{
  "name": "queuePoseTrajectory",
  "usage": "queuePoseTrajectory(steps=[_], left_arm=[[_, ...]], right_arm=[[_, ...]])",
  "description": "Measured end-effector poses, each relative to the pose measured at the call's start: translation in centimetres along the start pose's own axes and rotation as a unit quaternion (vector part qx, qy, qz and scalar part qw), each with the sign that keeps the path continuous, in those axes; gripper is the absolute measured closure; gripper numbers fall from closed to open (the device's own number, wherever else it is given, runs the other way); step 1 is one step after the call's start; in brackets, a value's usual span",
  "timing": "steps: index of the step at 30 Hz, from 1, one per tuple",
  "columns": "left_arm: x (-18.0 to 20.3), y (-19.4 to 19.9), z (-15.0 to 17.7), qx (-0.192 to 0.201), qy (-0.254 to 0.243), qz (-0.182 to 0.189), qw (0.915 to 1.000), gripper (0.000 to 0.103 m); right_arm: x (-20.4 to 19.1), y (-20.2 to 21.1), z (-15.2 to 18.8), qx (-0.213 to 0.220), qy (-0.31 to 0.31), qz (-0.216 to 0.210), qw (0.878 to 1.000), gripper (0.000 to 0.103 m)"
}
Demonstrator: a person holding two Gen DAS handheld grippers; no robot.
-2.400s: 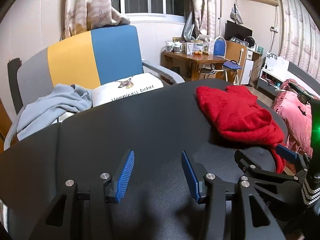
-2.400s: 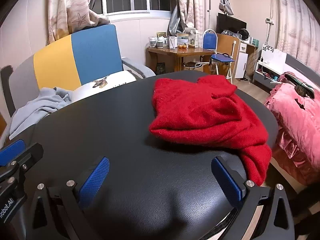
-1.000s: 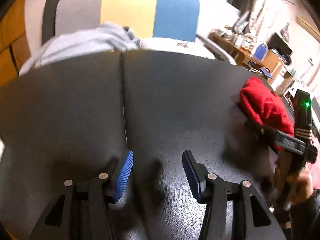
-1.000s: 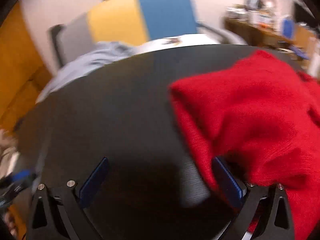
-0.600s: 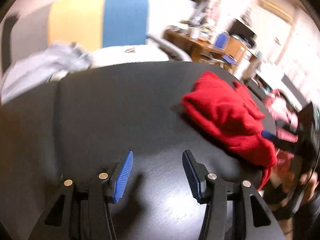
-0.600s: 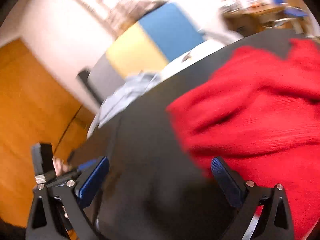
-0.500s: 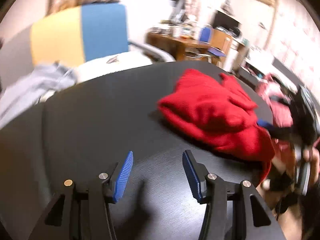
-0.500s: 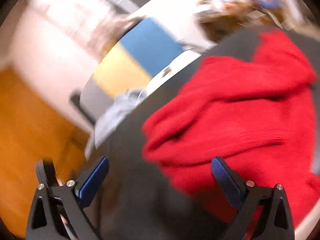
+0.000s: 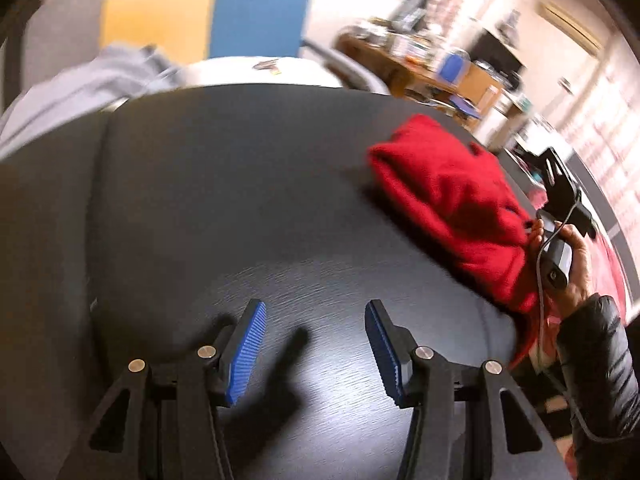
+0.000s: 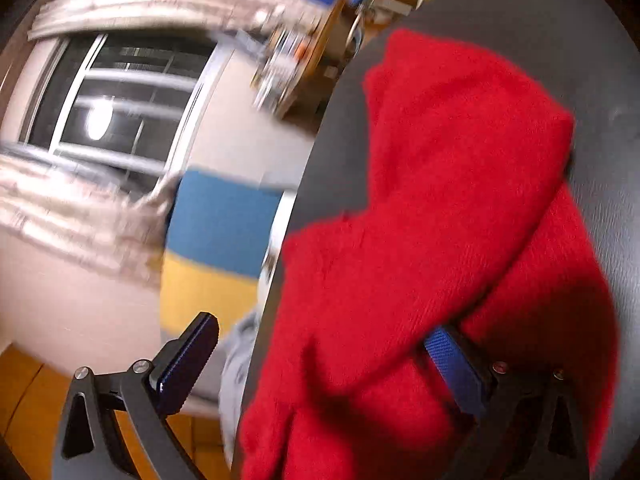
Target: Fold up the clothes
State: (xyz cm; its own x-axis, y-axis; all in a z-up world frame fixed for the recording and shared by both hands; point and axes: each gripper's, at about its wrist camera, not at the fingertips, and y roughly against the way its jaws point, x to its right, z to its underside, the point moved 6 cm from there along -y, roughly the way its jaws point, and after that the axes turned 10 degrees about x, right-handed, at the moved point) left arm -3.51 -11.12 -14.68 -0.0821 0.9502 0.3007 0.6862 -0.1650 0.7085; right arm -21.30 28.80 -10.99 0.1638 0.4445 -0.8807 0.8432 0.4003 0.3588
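A crumpled red knit sweater (image 9: pixel 452 196) lies on the right side of the black table (image 9: pixel 224 184). My left gripper (image 9: pixel 316 344) is open and empty, low over the table's near part, left of the sweater. My right gripper (image 10: pixel 320 364) is open and rolled on its side. The sweater (image 10: pixel 432 216) sits between its jaws, with a fold draped over the right finger (image 10: pixel 452 364). In the left wrist view the right gripper's body and the hand holding it (image 9: pixel 560 232) show at the sweater's right edge.
A chair with a grey, yellow and blue back (image 9: pixel 208 4) stands behind the table with a light grey garment (image 9: pixel 84 88) and a white cushion (image 9: pixel 260 72) on it. A cluttered wooden desk (image 9: pixel 432 64) stands at the back right. A window (image 10: pixel 120 96) is beyond.
My right gripper has rolled sideways and pushed into the red sweater, whose fold now lies between its jaws. My left gripper has swung but stays open over the bare table.
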Motion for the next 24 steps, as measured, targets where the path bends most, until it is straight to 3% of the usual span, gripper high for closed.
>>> queuePoseTrajectory(steps=[3,6,8,11,13,14,18,24], left_arm=[[-2.9,0.9,0.9,-0.002,0.033,-0.016,0.9993,0.051],[-5.0,2.2,1.2,0.016,0.053,-0.033,0.9979,0.051],[-6.4,3.4,1.3,0.033,0.064,-0.047,0.9963,0.051],[-8.8,5.8,1.3,0.059,0.086,-0.071,0.9920,0.051],[-10.8,7.5,1.3,0.078,0.108,-0.092,0.9867,0.051],[-12.0,8.6,1.2,0.091,0.123,-0.104,0.9828,0.051],[-15.8,12.0,1.4,0.120,0.151,-0.138,0.9715,0.051],[-16.6,12.8,1.8,0.116,0.129,-0.152,0.9731,0.051]], right_arm=[[-0.5,-1.5,-1.2,0.024,-0.006,0.014,1.000,0.000],[-3.9,-3.8,-0.3,-0.005,0.025,-0.020,0.999,0.000],[-8.3,-5.1,2.9,-0.051,0.075,-0.062,0.994,0.000],[-16.2,-6.7,10.1,-0.138,0.174,-0.133,0.966,0.000],[-20.0,-6.5,16.4,-0.188,0.261,-0.147,0.935,0.000],[-21.8,-5.9,20.4,-0.214,0.314,-0.156,0.912,0.000],[-22.9,-2.5,35.8,-0.308,0.483,-0.172,0.802,0.000],[-18.0,2.2,44.7,-0.307,0.616,-0.129,0.714,0.000]])
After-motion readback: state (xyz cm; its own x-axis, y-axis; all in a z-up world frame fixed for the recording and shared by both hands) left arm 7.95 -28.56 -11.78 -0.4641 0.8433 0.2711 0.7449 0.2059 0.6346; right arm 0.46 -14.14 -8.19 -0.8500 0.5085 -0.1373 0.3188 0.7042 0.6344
